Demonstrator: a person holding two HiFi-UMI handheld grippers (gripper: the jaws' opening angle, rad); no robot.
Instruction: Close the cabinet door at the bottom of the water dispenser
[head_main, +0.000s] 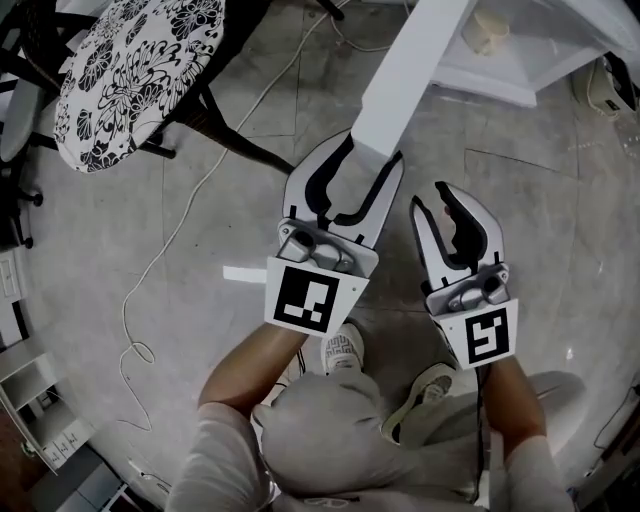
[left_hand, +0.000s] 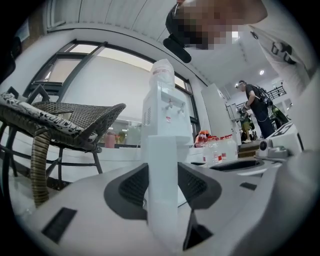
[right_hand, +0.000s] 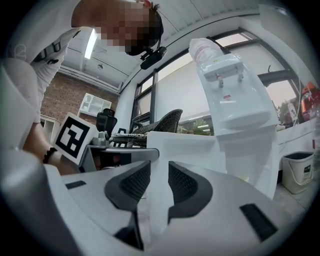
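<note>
The white cabinet door stands open, seen edge-on from above, and runs toward me from the dispenser's base. My left gripper is open and straddles the door's free edge; that edge fills most of the gap between the jaws. My right gripper is open just right of the door's end. In the right gripper view the door shows ahead, its edge between the jaws. The water dispenser rises behind, a bottle on top.
A chair with a black-and-white patterned cushion stands at the upper left, with a thin cable trailing across the grey floor. My sneakers are below the grippers. Water bottles, a distant person and a bin lie beyond.
</note>
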